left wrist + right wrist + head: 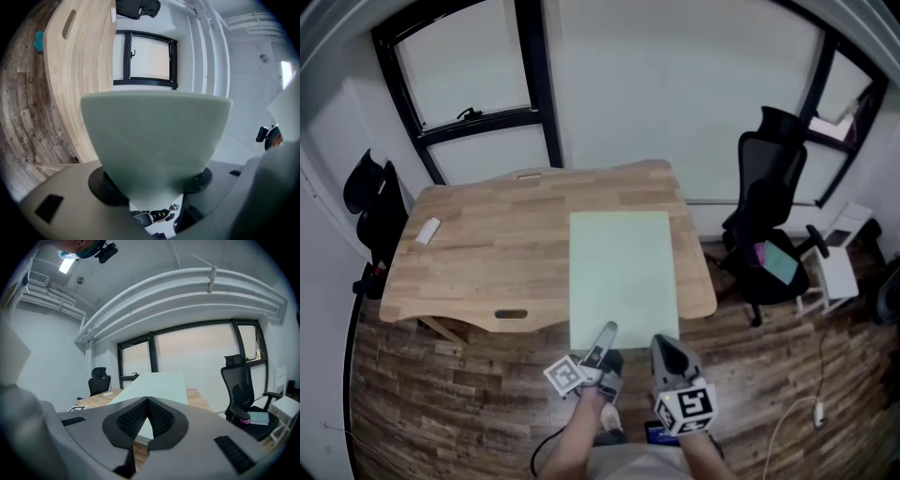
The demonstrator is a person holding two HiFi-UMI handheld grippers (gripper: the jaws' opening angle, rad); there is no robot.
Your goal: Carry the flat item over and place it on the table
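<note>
In the head view the table [487, 253] fills the middle of the frame, with the window [473, 66] behind it at the upper left. The board [623, 272] sits over the table's right part, and its near edge sticks out past the table's front edge toward the bottom of the frame. My left gripper [607, 330] and right gripper [661, 343] are side by side at bottom centre, both on that near edge. A small item [427, 230] lies on the table's left end, well apart from the board. One chair [764, 220] stands right of the table, another [377, 206] at the left edge of the frame. A cable [802, 417] lies on the floor at the lower right.
</note>
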